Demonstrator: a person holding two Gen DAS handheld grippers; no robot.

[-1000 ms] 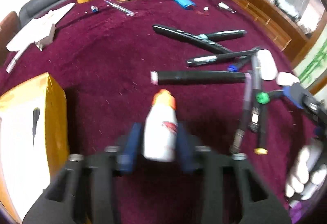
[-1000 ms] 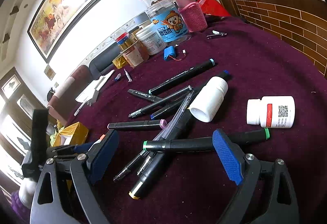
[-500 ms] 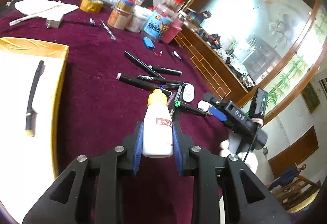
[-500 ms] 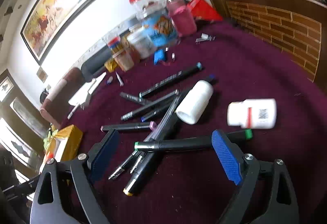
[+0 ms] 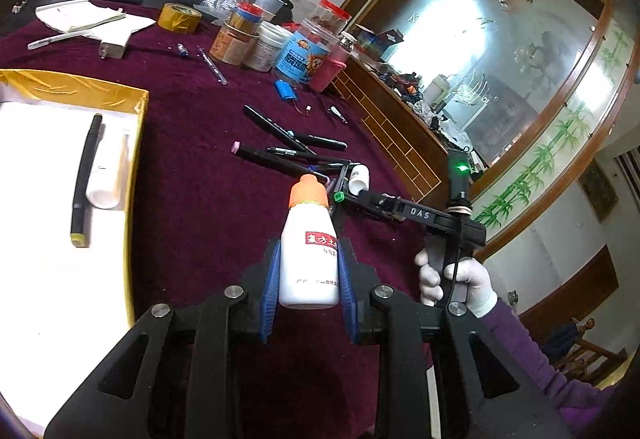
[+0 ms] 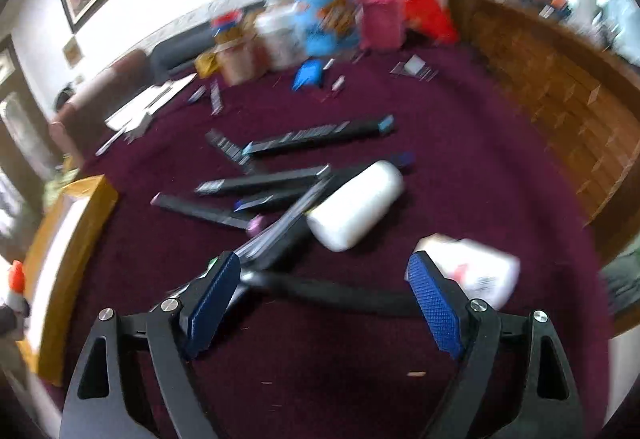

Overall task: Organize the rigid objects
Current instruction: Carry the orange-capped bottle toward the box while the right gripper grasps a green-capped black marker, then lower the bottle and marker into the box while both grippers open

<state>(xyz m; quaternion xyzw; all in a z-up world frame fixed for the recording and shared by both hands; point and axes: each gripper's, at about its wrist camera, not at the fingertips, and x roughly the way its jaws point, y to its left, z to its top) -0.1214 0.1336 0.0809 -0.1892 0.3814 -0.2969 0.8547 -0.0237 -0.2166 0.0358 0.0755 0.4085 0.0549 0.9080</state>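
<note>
Table: a broad tabletop under a dark maroon cloth (image 5: 208,199) carries everything; a cluster of tubs and jars stands at its far edge.
Tray: the shallow gold-rimmed box with a white floor (image 5: 136,175) lies at the left; it holds a black marker with a yellow end (image 5: 85,175) and a small white bottle (image 5: 105,179) lying side by side, so it reads as the sorting place.
Marker pile: a heap of black marker pens (image 6: 280,183) lies crossed in mid-table, with a plain white bottle (image 6: 356,205) and a white bottle with a red label (image 6: 472,271) on their sides beside it.
Left gripper (image 5: 307,291): its blue pads are clamped on the lower body of a white plastic bottle with an orange cap (image 5: 309,251), held clear above the cloth, just right of the tray.
Bottle axis: long axis in line with the fingers, cap pointing away from the hand, toward the marker pile.
Right gripper (image 6: 324,295): jaws wide apart and just narrowing, straddling a black marker with a green end (image 6: 336,293); the pads do not yet press it.
Doing it well: I would carry the bottle left over the gold rim, lower it parallel to the white bottle, then let go close to the floor so it cannot roll.
Right-side advice: centre the pads on the marker's barrel, clear of the pens crossing it.
</note>
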